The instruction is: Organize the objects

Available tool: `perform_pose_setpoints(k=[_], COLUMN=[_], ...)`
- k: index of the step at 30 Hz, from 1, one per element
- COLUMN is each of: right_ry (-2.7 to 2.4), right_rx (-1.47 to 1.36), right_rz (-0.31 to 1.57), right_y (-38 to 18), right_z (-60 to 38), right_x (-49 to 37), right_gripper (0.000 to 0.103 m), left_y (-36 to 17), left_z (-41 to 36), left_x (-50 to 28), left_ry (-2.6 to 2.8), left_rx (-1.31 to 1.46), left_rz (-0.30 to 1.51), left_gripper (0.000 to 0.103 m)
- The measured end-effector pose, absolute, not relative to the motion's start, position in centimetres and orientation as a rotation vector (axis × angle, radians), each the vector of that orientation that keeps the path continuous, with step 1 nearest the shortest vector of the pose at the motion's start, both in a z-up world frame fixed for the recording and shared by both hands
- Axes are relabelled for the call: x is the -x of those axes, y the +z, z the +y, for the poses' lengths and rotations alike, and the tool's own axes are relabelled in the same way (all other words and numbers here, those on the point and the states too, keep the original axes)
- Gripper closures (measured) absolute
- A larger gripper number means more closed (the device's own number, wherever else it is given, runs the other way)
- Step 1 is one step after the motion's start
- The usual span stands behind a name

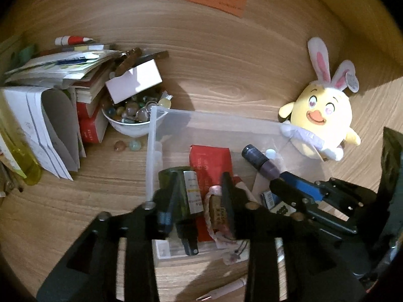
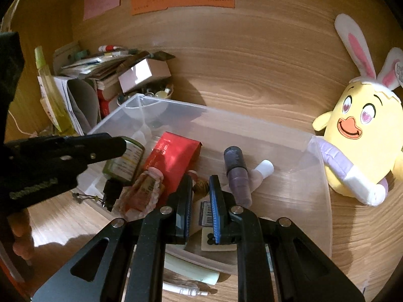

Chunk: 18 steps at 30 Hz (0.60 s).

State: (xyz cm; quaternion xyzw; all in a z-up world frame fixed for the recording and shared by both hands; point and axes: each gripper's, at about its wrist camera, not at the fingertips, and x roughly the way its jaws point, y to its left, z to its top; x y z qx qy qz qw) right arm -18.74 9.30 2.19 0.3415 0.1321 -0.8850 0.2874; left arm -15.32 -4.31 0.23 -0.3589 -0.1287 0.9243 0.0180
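Behind the left gripper (image 1: 199, 201), box (image 1: 161, 115) contents blur.

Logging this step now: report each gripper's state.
Left gripper: open, fingers apart over the clear box, gripping nothing.
Right gripper: closed, holding nothing.

Both tools point forward and down, side by side and close together. The left tool (image 1: 199, 198) has its two black fingers (image 1: 228, 196) standing a little apart, pads facing each other. The right tool (image 2: 201, 201) has its blue-padded fingers (image 2: 216, 209) drawn in as near as they go, with only a narrow gap showing. Fingertips of a hand (image 2: 21, 236) curl around the left tool's grip.
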Motion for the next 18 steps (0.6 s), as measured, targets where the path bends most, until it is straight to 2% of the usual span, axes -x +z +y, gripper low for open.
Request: perform_pose_setpoints(k=[4, 5, 7, 8, 9, 18], right_ry=[-2.397, -2.402, -2.426, -2.439, -2.454, -2.505], right_rx=[-0.904, -0.905, -0.895, -0.885, -0.870, -0.788], right_rz=[0.401, 0.406, 0.414, 0.418, 0.424, 0.474], right_y=[2.2, 2.2, 2.3, 2.5, 2.6, 3.9], right_z=[9.2, 9.1, 9.2, 9.3, 9.4, 10.4], right_x=[18.6, 18.6, 18.6, 18.5, 18.3, 16.2], right_gripper=[0.090, 0.087, 0.074, 0.063, 0.055, 0.035], left_y=[0.9, 1.1, 1.5, 1.6, 1.8, 2.1], left_z=[-4.0, -3.7, -3.4, -3.3, -3.1, -2.6], left_x=[14.5, 14.1, 13.6, 13.3, 13.0, 10.3], left_ry=[2.888, 2.894, 2.901, 2.903, 2.905, 2.902], left_rx=[1.089, 1.078, 1.061, 1.054, 1.044, 1.026], left_rz=[-0.369, -0.353, -0.333, -0.326, -0.315, -0.257], left_gripper=[0.055, 0.052, 0.048, 0.046, 0.045, 0.028])
